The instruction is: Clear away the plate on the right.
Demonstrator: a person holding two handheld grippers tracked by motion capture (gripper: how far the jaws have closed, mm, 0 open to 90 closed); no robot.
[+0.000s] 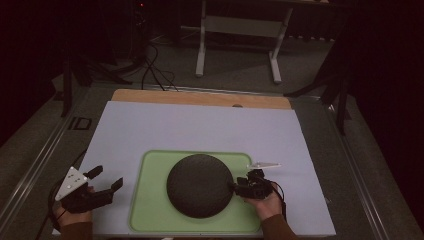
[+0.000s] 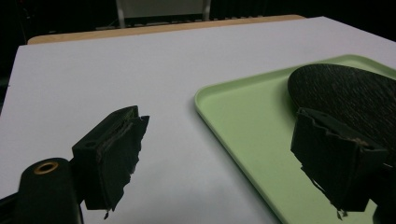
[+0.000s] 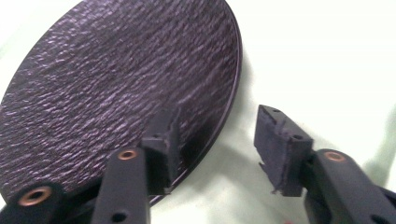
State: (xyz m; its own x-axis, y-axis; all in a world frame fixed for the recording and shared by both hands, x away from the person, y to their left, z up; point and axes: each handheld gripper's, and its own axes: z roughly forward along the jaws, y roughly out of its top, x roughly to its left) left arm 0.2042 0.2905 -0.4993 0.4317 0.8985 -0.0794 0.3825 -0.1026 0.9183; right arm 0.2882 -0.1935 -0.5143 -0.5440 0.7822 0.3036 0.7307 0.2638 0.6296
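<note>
We noted a round dark plate (image 1: 200, 185), textured on top, lying face down in the middle of a green tray (image 1: 150, 210) on the pale table cover (image 1: 200, 127). The right gripper (image 1: 235, 187) sat at the plate's right edge, jaws spread, one above the rim and one just off it over the tray; neither pad pressed on the plate. The left gripper (image 1: 107, 177) rested on the cover left of the tray, jaws spread wide, holding nothing.
</note>
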